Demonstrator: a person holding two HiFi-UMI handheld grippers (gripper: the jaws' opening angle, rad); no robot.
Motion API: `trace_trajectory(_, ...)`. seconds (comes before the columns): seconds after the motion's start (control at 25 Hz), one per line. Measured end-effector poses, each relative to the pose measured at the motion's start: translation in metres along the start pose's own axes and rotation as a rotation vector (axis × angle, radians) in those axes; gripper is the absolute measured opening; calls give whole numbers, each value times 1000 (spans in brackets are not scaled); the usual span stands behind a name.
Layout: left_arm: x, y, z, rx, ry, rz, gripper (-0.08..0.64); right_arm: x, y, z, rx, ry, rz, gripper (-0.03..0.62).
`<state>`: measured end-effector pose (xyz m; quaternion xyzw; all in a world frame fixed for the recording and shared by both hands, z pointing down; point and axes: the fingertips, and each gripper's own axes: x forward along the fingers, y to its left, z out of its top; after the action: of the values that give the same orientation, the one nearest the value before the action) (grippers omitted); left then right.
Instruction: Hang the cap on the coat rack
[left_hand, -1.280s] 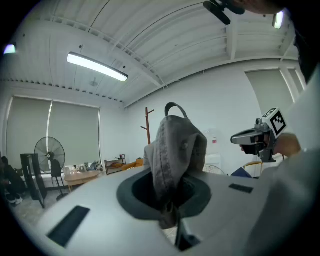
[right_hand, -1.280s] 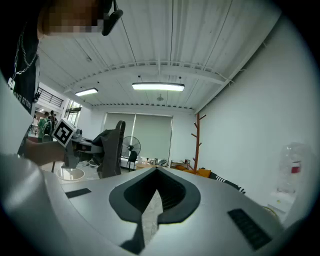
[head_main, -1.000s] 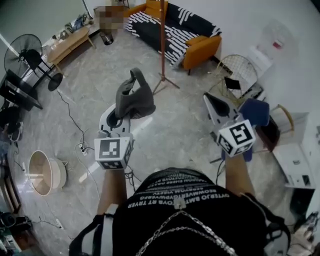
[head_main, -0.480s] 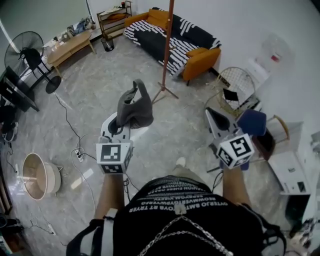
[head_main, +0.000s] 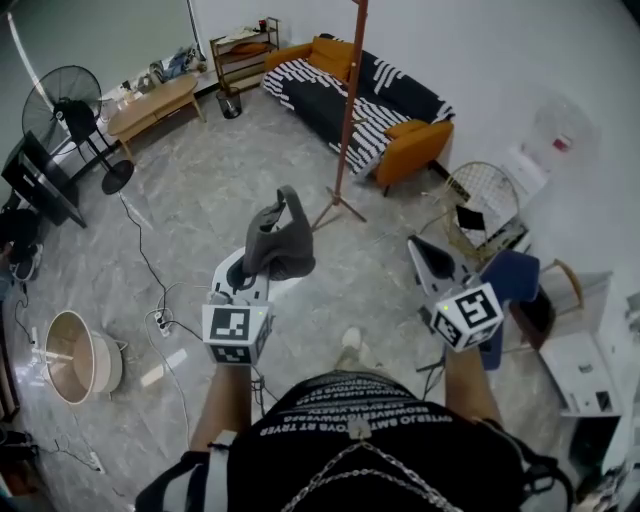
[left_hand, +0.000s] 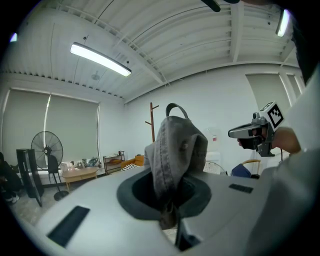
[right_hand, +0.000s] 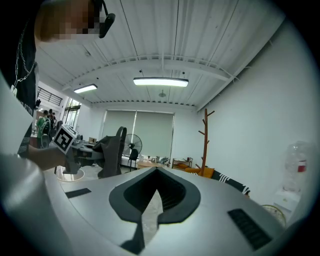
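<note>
Open floor (head_main: 200, 190) lies between the rack (head_main: 347, 110) and the cap (head_main: 280, 240), pinched in the fingers of the left gripper (left_hand: 169, 216), the right gripper (head_main: 416, 246) closed on nothing; limp, it could slide off the rack.

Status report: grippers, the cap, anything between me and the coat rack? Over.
Left gripper shut on cap. Right gripper shut, empty. Coat rack ahead, cap not yet hung, nothing seen blocking it.

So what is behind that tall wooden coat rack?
A black-and-white striped sofa with orange cushions stands behind the coat rack, against the wall. Its pole covers a thin strip of the sofa.
</note>
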<state>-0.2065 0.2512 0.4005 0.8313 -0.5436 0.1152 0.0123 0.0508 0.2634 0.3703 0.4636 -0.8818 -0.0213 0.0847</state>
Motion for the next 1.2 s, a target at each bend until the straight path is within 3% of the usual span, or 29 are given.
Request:
trace_trajectory(0.12, 12, 9, 3, -22, 8, 5, 17, 20, -10, 0, 10, -4, 12, -9)
trace_trajectory(0.48, 50, 43, 5, 10, 25, 72, 17, 73, -35, 2, 13, -13, 61, -8)
trace_trajectory(0.76, 91, 42, -1, -7, 81, 61, 18, 92, -70, -15, 36, 12, 41, -9)
trace_trajectory(1.0, 127, 44, -8, -63, 66, 12, 17, 104, -88, -29, 46, 37, 38, -9)
trace_trajectory(1.2, 159, 50, 2, -51, 49, 22, 18, 119, -113, -41, 49, 51, 30, -8)
